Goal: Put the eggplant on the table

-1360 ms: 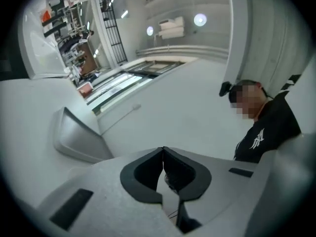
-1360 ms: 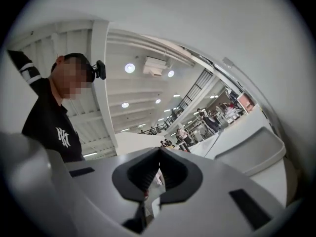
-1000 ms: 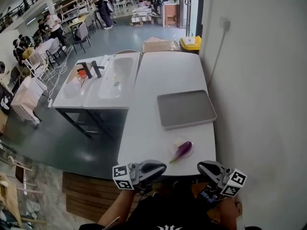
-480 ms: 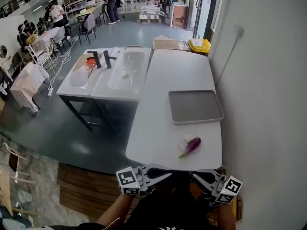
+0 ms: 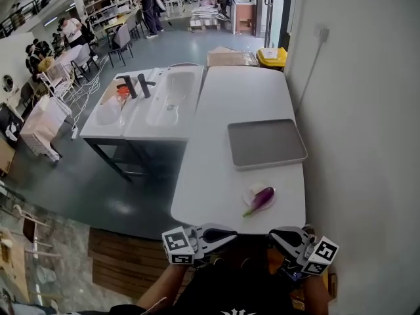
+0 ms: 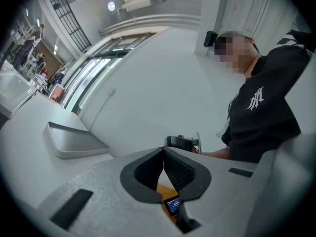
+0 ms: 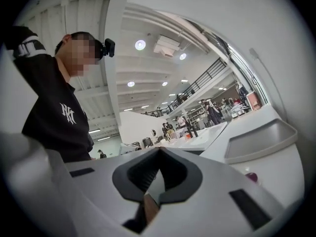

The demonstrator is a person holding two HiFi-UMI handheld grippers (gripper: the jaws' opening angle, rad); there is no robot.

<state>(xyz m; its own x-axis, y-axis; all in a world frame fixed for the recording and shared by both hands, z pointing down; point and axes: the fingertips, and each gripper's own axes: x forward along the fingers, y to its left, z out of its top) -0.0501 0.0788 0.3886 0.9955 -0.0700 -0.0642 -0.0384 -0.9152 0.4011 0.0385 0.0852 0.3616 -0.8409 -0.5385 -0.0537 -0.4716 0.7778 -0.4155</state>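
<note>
A purple eggplant [image 5: 262,197] lies on a small white plate [image 5: 249,197] near the front of the white table [image 5: 216,176]. In the right gripper view only a bit of the eggplant [image 7: 251,177] shows past the gripper body. Both grippers hang just off the table's near edge, in front of the person's body, and point toward each other. My left gripper [image 5: 231,232] is shut with nothing between its jaws [image 6: 163,151]. My right gripper [image 5: 274,233] is also shut and empty [image 7: 159,150]. Neither touches the eggplant.
A grey tray [image 5: 266,143] lies on the table beyond the plate, against the right wall [image 5: 354,123]. A white sink unit [image 5: 147,107] with black taps adjoins the table's left side. A yellow bin [image 5: 271,58] and cardboard box stand behind. People and chairs are far back.
Both grippers have drifted a little lower near the table's front edge and stay shut. The eggplant still rests on its plate.
</note>
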